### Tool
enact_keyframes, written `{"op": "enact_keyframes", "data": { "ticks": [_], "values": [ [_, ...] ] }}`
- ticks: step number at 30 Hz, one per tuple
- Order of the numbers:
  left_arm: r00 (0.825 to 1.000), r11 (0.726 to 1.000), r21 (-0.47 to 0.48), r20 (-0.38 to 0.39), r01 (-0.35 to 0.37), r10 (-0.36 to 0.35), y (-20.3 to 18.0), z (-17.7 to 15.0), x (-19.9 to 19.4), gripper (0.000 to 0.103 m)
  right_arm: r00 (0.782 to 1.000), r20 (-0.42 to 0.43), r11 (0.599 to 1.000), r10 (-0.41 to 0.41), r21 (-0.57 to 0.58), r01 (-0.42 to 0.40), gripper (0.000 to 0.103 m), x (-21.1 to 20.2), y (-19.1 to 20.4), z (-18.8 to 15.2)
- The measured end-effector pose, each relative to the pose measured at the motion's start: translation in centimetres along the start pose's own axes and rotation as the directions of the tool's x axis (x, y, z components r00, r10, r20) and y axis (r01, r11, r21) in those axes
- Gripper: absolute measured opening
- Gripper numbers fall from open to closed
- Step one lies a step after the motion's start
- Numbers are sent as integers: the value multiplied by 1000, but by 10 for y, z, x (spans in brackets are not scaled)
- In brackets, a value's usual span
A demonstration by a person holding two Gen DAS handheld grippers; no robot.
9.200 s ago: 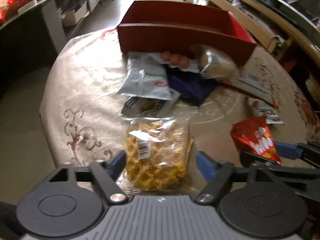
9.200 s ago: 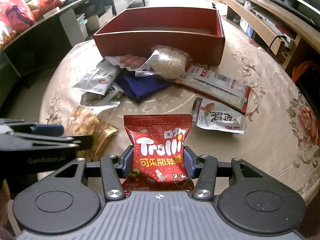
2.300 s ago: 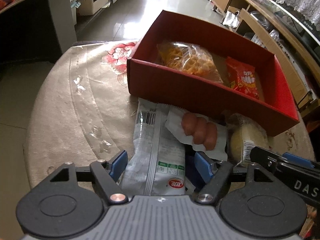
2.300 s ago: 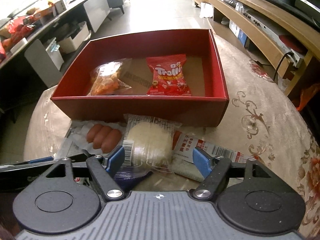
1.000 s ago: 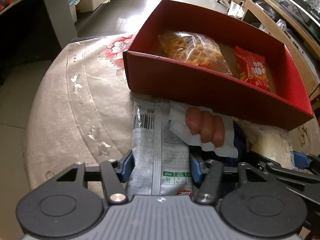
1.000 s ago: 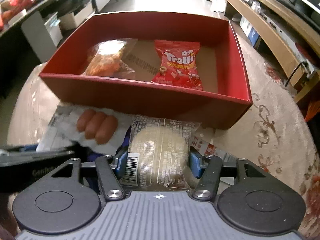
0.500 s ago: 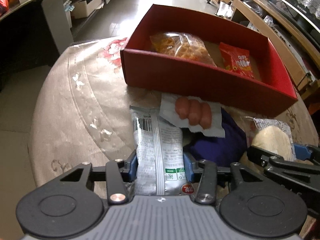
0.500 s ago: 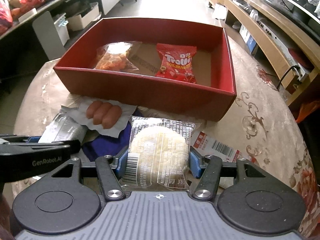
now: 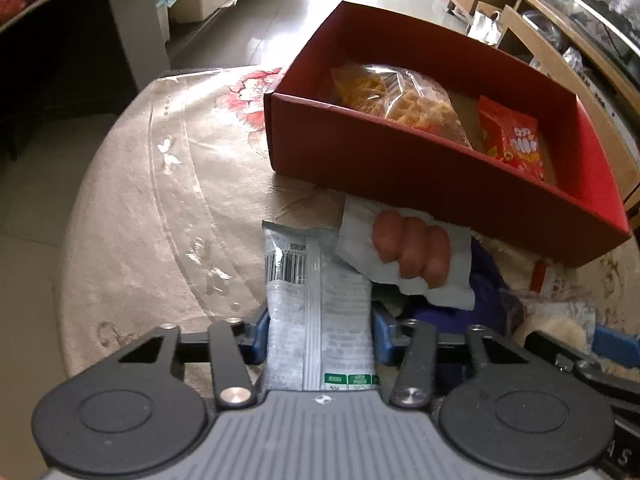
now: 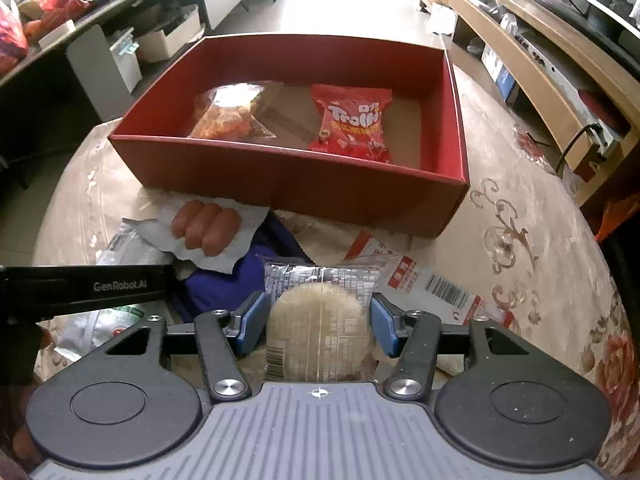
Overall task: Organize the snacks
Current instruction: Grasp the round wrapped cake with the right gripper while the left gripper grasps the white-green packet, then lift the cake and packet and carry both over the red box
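Left wrist view
- Left gripper [image 9: 320, 334]: clenched on the silver packet [image 9: 318, 312], blue pads pressing both long edges.
- Silver packet: lies lengthwise between the fingers, barcode end pointing toward the box; far corner tucked under the sausage pack.
- Sausage pack [image 9: 408, 252]: white wrapper with three sausages showing, lying against the near wall of the box and over a dark blue packet [image 9: 480, 280].
- Red box [image 9: 440, 172]: on the table [image 9: 160, 200], just beyond the loose snacks; holds a clear bag of yellow crisps [image 9: 396, 96] on its left and a red candy bag [image 9: 512, 140] beside it.
- Right gripper: enters at the lower right edge; fingertips not clear here.

Right wrist view
- Right gripper [image 10: 318, 326]: clamped on the round cake [image 10: 318, 328], pads at either side of its clear wrapper.
- Round cake: near the table edge, in front of the box.
- White-and-red packet [image 10: 432, 284]: flat on the table, just right of the cake.
- Left gripper: dark bar crossing the left edge.
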State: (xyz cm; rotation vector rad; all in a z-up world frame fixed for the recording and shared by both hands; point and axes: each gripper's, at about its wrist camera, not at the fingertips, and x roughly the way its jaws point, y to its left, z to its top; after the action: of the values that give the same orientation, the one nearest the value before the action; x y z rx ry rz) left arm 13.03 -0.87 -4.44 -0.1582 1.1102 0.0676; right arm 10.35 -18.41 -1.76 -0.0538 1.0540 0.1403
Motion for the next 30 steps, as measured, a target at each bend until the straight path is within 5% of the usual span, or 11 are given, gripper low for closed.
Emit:
{"op": "enact_keyframes", "data": {
  "ticks": [12,30],
  "values": [
    [999,999,8,0,52,-52,6,-5,-12,43,999,-52,1000,7,-29,-8,73,13,2,-7],
    [990,990,29,34,135,-136,19,-27,-55,42,999,-3,996,-55,-66,54,64,-13,9,-29]
  ]
}}
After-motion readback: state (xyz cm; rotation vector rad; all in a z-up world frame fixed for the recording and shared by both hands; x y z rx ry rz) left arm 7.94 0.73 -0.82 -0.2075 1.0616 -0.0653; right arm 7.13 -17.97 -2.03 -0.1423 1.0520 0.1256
